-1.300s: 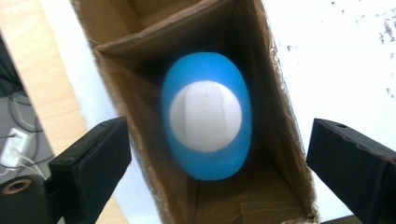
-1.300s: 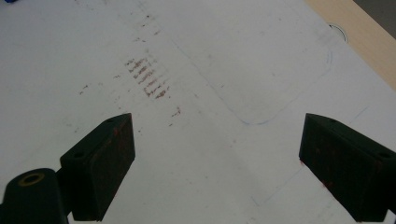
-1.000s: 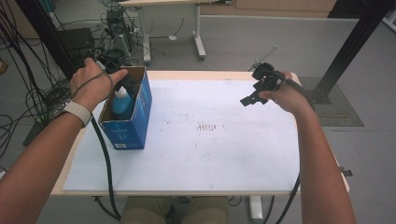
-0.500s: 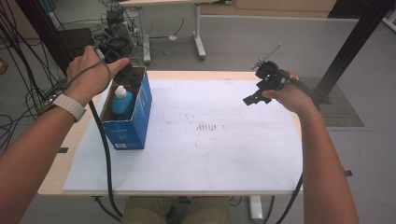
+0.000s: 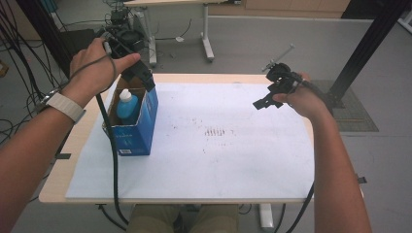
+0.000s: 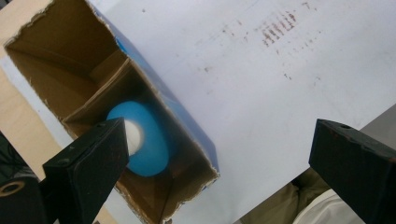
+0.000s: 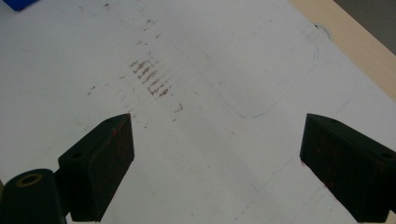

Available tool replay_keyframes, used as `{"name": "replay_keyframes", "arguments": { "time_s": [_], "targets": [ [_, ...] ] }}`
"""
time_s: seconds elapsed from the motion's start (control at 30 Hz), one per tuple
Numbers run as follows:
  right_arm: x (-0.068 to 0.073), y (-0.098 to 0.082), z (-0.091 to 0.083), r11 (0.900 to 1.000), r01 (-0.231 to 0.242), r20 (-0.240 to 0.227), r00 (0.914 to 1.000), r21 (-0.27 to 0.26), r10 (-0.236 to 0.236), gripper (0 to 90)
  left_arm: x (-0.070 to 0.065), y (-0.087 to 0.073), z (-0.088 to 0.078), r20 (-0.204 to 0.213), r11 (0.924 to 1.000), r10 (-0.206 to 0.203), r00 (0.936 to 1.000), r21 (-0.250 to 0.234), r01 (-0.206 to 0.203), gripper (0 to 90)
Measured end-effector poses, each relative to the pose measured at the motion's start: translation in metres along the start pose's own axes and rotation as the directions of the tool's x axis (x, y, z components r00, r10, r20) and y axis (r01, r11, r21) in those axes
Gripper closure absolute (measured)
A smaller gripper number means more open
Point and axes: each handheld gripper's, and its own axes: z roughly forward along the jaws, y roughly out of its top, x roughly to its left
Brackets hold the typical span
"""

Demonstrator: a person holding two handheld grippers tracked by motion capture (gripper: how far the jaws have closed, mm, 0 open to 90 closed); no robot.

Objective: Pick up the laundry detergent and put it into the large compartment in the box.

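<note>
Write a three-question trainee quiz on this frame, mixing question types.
1. True or false: the blue plastic bottle with a white cap lies flat on the white paper sheet.
2. The left gripper hovers over: A) the open blue cardboard box B) the rust-coloured marks C) the table's bare wooden edge.
3. Fill in: the right gripper has its jaws ___.

Key: 1 false, it stands inside the box; 2 A; 3 open, holding nothing.
</note>
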Motion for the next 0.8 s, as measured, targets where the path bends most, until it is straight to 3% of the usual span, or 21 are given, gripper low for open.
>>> {"name": "replay_keyframes", "arguments": {
  "time_s": [0.2,0.33,0.43,0.57,0.8],
  "targets": [
    [0.002,0.001,-0.002,1.0,-0.004,0.004,1.0,0.001,0.004,9.6,-0.002,0.003,-0.003,0.025,0.9969,0.078,0.9966,-0.002,-0.078,5.6],
    [0.002,-0.001,-0.001,1.0,-0.014,0.005,0.9999,0.004,0.014,9.5,-0.006,0.005,-0.004,0.043,0.9906,0.136,0.9897,-0.015,-0.136,5.6],
    [0.002,-0.004,-0.001,1.0,-0.023,0.008,0.9997,0.006,0.023,9.5,-0.013,0.011,-0.004,0.038,0.9833,0.181,0.9827,0.01,-0.182,5.6],
    [0.002,-0.008,-0.002,0.999,-0.036,0.011,0.9993,0.009,0.036,9.4,-0.019,0.014,-0.005,0.039,0.9715,0.237,0.9708,-0.001,-0.237,5.6],
    [0.002,-0.015,-0.005,0.999,-0.051,0.019,0.9985,0.008,0.051,9.4,-0.034,0.025,0.002,0.049,0.943,0.33,0.9426,0.027,-0.332,5.7]
  ]
}}
